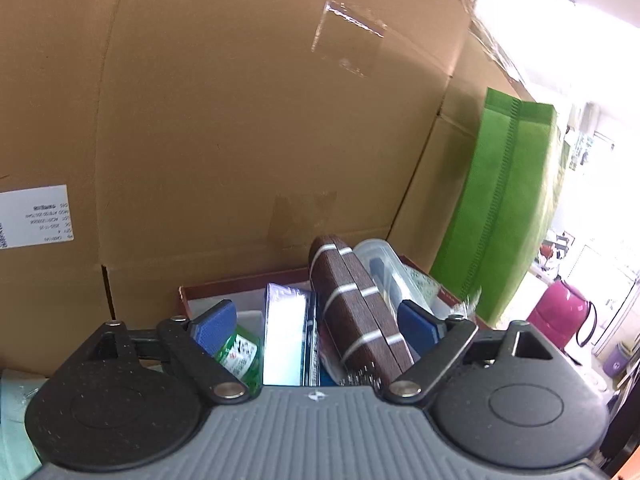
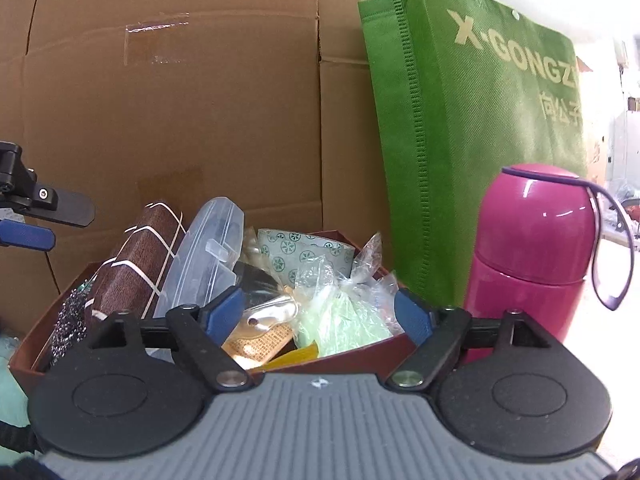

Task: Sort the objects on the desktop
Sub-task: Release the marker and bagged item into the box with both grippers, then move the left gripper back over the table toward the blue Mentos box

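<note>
A dark red box (image 2: 360,356) is packed with desk items. In the right wrist view it holds a brown striped notebook (image 2: 136,256), a clear plastic case (image 2: 204,256), a patterned tape roll (image 2: 304,256), a plastic bag with pale green contents (image 2: 344,312) and a steel scrubber (image 2: 70,320). My right gripper (image 2: 320,312) is open above the box front. In the left wrist view my left gripper (image 1: 316,324) is open over the box rim (image 1: 224,284), around the notebook (image 1: 356,312), a silver packet (image 1: 286,340) and a green bottle (image 1: 240,356). The left gripper's finger (image 2: 28,234) shows at left.
Large cardboard cartons (image 2: 180,100) stand right behind the box. A green fabric bag (image 2: 480,140) leans to the right of them, and a pink thermos (image 2: 532,256) stands right of the box. Pale green cloth (image 2: 10,396) lies at far left.
</note>
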